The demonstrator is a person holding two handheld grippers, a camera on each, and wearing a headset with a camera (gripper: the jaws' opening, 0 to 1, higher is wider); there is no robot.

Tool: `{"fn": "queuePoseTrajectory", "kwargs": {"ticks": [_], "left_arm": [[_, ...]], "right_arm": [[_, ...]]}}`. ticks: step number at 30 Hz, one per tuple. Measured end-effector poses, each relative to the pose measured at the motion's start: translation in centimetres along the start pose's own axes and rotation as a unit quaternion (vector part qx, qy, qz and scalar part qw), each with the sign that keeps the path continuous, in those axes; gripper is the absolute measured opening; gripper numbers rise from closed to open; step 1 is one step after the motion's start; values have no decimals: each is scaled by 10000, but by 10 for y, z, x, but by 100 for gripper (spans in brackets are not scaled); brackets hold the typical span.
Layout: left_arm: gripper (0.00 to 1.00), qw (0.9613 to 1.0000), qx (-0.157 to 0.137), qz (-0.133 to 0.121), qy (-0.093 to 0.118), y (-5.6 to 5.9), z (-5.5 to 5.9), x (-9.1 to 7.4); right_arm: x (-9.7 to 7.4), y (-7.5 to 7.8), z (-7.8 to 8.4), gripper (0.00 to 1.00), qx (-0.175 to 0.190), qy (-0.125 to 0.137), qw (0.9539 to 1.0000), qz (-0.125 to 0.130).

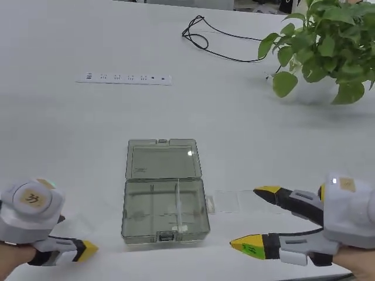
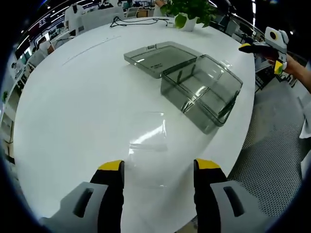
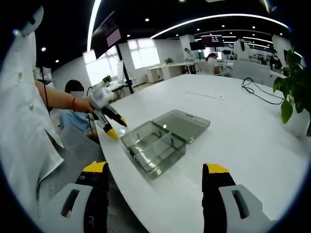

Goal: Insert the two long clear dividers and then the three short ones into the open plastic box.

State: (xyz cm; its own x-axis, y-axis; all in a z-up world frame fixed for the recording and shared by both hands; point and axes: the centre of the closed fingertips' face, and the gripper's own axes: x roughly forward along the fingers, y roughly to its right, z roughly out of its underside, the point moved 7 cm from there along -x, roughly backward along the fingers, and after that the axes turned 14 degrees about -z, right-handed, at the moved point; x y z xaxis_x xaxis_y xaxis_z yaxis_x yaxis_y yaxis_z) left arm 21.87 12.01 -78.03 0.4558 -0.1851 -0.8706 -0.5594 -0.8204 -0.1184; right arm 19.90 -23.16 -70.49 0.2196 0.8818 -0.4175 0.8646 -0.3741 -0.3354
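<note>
Table: clear divider just ahead of L fingers.

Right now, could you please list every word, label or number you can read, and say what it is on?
No text is legible.
Round sticker on left gripper: mark too blurred.
Small label on right gripper: blurred.
Power strip markings: too small.

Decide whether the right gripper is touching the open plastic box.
Apart. The head view shows bare table between the plastic box and the right gripper, jaws open.
</note>
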Motion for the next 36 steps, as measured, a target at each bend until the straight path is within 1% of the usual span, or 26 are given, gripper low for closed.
{"fn": "queuePoseTrajectory", "kwargs": {"ticks": [2,3,5,7,8,12,16,20,24,30,36], "left_arm": [[56,10000,-14,-3,-27,-1,1,2],[54,10000,20,-39,-1,-2,0,4],[52,10000,31,-74,-58,-3,-1,4],[50,9997,162,-130,-109,-4,-1,4],[49,9993,301,-196,-131,-4,0,4],[43,9982,476,-316,-174,-6,-1,6],[43,9983,414,-332,-219,-10,0,10],[38,9986,298,-380,-214,-14,1,12],[38,9983,331,-387,-278,-12,0,10],[35,9977,365,-391,-416,-9,-3,8],[32,9973,366,-377,-520,-12,-6,9]], "right_arm": [[-1,0,0,79,1,15,10000,27],[-1,1,0,79,8,34,10000,37],[-1,0,0,79,8,41,10000,46],[-2,0,0,78,14,50,10000,64],[-2,0,0,78,20,67,9999,74],[-2,1,0,78,37,110,9999,108],[-2,1,-1,77,36,146,9998,133],[-1,0,-2,77,49,189,9997,140],[1,-2,-1,77,47,161,9998,135],[1,-3,0,76,71,193,9996,168],[2,-4,-1,76,74,184,9997,158]]}}
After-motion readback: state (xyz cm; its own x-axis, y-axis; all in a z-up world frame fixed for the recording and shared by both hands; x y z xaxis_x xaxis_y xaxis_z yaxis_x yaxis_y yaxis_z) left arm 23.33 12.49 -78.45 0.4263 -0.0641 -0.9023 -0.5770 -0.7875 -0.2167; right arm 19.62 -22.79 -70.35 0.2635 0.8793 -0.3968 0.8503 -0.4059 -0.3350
